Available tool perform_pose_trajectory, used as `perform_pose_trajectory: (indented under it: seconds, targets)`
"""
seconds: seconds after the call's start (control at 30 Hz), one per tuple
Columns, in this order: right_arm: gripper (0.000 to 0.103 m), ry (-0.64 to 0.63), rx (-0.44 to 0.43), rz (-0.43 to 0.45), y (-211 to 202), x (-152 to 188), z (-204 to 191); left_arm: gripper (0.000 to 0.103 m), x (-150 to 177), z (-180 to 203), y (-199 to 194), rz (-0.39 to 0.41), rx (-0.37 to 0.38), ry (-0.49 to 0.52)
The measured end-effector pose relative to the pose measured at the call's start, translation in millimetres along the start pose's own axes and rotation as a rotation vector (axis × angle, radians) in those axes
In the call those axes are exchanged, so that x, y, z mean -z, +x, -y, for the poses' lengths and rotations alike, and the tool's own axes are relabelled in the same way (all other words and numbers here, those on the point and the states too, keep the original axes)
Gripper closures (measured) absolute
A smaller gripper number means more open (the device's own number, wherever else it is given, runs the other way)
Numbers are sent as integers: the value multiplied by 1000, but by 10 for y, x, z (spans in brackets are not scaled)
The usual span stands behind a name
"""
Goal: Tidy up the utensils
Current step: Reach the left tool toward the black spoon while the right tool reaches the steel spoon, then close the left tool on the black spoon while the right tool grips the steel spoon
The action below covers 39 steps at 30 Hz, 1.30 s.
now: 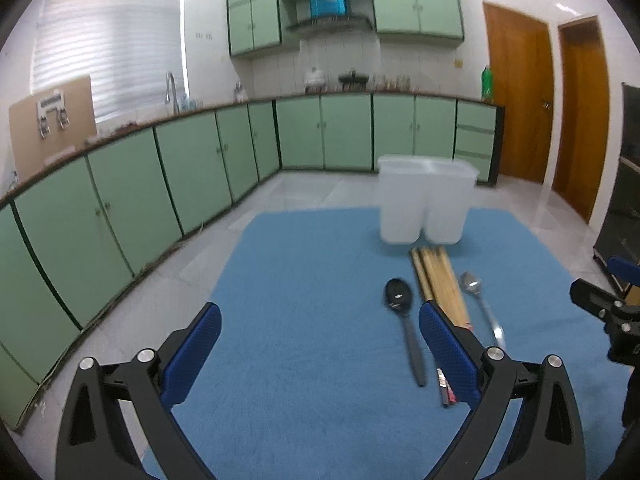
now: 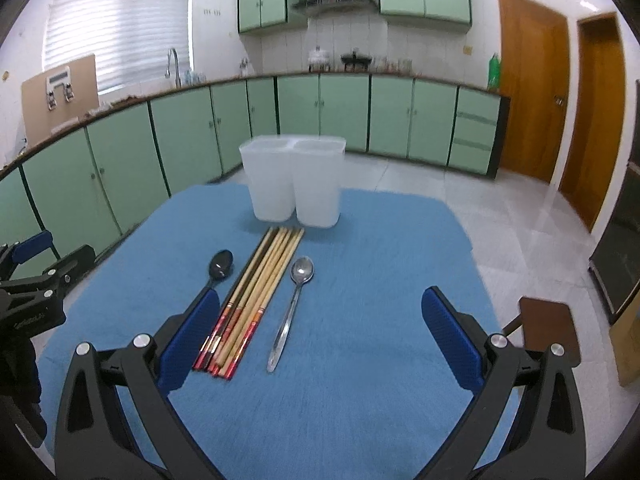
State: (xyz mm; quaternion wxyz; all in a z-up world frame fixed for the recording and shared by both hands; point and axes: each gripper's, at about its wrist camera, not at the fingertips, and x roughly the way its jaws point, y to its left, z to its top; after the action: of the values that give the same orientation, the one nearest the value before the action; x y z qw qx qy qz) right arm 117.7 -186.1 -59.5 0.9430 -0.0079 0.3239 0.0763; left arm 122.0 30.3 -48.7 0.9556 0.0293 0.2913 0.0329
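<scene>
While both the left gripper (image 1: pixel 320 350) and right gripper (image 2: pixel 320 334) hover with jaws spread wide and empty, the chopsticks (image 2: pixel 256 292) lie mid-worktop (image 2: pixel 360 400) between a black spoon (image 2: pixel 218 270) and a steel spoon (image 2: pixel 294 304), just before the twin-compartment white holder (image 2: pixel 294 184) near the far edge.

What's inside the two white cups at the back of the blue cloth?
Nothing shows above the rims of the two white cups, and no utensil shapes show through their cloudy walls. The bottoms are hidden, so something small could be there. The chopsticks and spoons lie on the blue cloth.
</scene>
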Motion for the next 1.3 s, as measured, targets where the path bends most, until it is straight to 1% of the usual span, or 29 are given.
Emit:
perform_pose_trajectory:
  seconds: [0.07,0.17,0.27,0.33,0.37,0.53,0.6,0.67,0.73,0.8,0.83,0.87,0.93,0.97,1.17,1.3]
  targets:
    - [5,16,-16,-36,198,-54,19,6,-25,-14,239,-49,8,-2]
    - [6,40,-31,-95,520,-122,70,7,-42,-15,521,-101,21,-5]
    - [12,48,-33,-149,808,-147,86,7,-50,10,774,-139,18,0]
    - [20,53,-44,-182,997,-150,72,7,-52,24,905,-154,20,1]
    - [20,52,-45,-198,1085,-144,65,7,-57,32,965,-162,23,2]
    - [30,57,-45,-255,1373,-142,1,8,-54,73,1116,-195,29,6]
    - [33,51,-36,-268,1450,-151,-28,8,-55,75,1159,-205,32,3]
    - [39,41,-29,-278,1507,-153,-50,8,-50,75,1189,-214,33,2]
    - [47,43,-35,-289,1554,-154,-70,8,-56,67,1206,-219,35,-1]
    - [52,38,-25,-282,1585,-162,-90,8,-71,73,1221,-224,45,-6]
    - [57,31,-20,-279,1591,-162,-101,8,-80,87,1238,-226,50,-6]
    - [60,25,-18,-277,1609,-159,-111,8,-91,110,1249,-227,55,-4]
    - [74,10,-18,-270,1624,-161,-142,8,-107,160,1274,-230,67,2]
    - [76,4,-17,-268,1629,-163,-154,8,-115,193,1288,-232,75,5]
    - [76,6,-30,-267,1586,-152,-57,7,-175,437,1424,-249,116,21]
    - [76,6,-25,-266,1544,-146,58,7,-222,559,1562,-265,108,42]
